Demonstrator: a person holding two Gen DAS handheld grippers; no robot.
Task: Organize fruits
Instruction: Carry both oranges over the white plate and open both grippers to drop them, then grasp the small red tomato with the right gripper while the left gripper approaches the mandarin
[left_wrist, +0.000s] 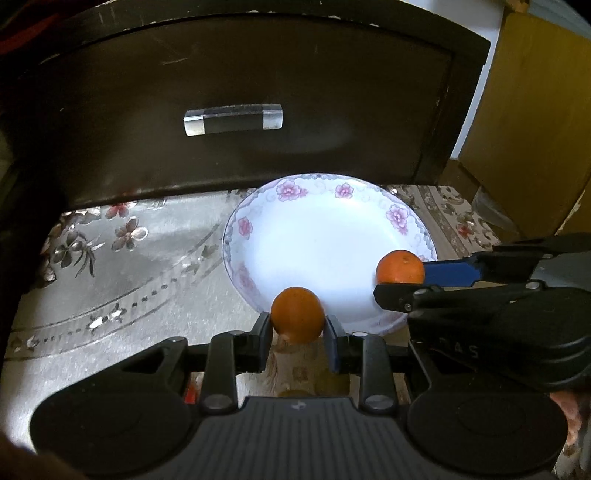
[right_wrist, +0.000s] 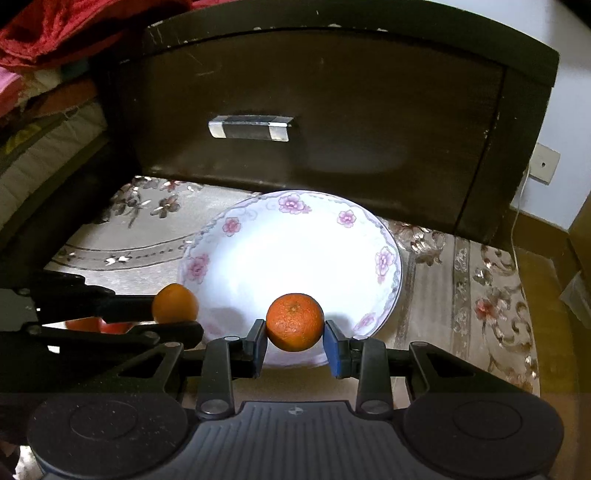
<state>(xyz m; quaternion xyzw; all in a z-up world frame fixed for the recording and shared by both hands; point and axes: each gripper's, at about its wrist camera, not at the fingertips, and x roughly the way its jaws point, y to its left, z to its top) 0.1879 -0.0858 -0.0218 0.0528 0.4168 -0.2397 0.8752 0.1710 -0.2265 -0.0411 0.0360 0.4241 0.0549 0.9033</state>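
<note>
A white plate (left_wrist: 332, 199) with pink flowers on its rim lies on a patterned cloth; it also shows in the right wrist view (right_wrist: 384, 258). My left gripper (left_wrist: 298, 328) is shut on an orange (left_wrist: 297, 313) and holds it at the plate's near rim. My right gripper (right_wrist: 294, 341) is shut on a second orange (right_wrist: 294, 321) over the plate's near edge. In the left wrist view the right gripper (left_wrist: 402, 275) holds its orange (left_wrist: 399, 266) at the plate's right rim. In the right wrist view the left gripper (right_wrist: 177, 312) holds its orange (right_wrist: 174, 303) at the plate's left rim.
A dark wooden drawer front (left_wrist: 236, 92) with a metal handle (left_wrist: 233, 119) stands right behind the plate. A yellow-brown box (left_wrist: 532, 110) stands at the right. Red fabric and bedding (right_wrist: 48, 55) lie at the left. A red-orange fruit (right_wrist: 92, 325) shows under the left gripper.
</note>
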